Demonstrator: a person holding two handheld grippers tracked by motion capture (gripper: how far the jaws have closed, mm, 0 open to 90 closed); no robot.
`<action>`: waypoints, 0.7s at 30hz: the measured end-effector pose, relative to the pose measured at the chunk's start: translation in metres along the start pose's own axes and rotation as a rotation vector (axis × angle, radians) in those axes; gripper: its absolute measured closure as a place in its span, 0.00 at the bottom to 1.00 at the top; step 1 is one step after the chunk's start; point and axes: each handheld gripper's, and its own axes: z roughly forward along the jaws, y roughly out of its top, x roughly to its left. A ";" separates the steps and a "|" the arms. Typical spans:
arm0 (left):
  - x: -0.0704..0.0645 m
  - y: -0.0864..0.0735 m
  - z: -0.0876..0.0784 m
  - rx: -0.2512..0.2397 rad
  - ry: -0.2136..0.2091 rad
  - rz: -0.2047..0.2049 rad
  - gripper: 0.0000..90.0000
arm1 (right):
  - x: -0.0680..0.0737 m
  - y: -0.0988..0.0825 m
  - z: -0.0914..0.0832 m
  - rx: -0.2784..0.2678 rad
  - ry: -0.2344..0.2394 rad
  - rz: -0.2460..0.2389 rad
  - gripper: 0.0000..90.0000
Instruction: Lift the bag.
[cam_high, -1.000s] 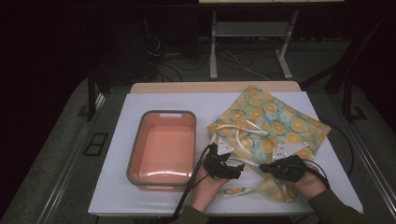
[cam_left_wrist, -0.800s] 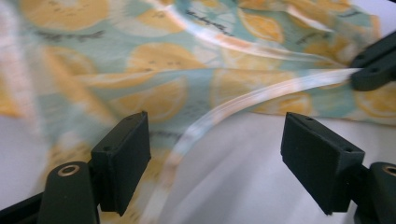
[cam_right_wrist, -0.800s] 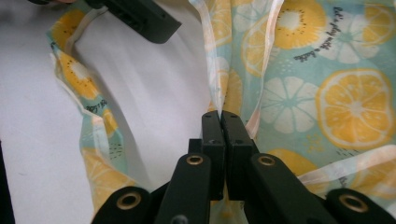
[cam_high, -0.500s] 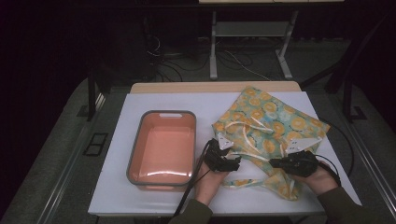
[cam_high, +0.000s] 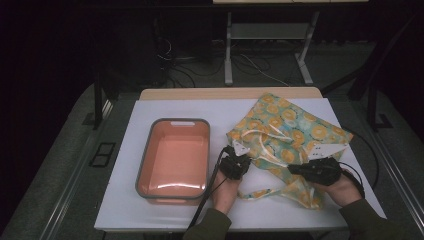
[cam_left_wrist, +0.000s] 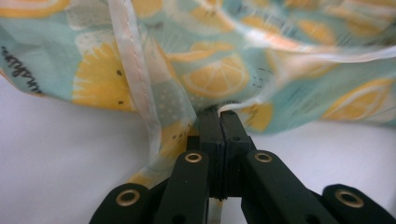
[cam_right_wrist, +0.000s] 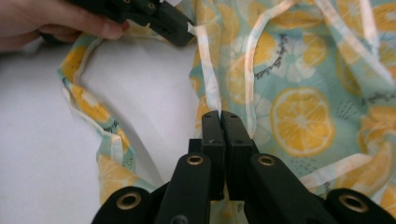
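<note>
1. White table (cam_high: 150, 210) bears everything; the work looks early.
2. Lemon-print cloth (cam_high: 290, 127) lies crumpled on the table's right half, not yet folded or moved.
3. Orange bin (cam_high: 172, 187) sits empty just left of the cloth.
4. Left gripper (cam_high: 239, 161) and right gripper (cam_high: 296, 169), jaws clenched, each pinch the cloth's near edge.
</note>
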 end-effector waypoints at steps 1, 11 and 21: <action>0.000 0.004 -0.002 -0.021 -0.005 -0.007 0.99 | -0.002 0.002 0.000 -0.007 -0.001 0.002 0.99; 0.005 0.051 -0.024 -0.124 0.002 -0.019 1.00 | -0.011 0.034 0.001 -0.113 -0.033 0.000 0.99; 0.029 0.083 -0.053 -0.193 0.052 -0.046 1.00 | -0.018 0.062 -0.001 -0.207 -0.057 0.002 0.99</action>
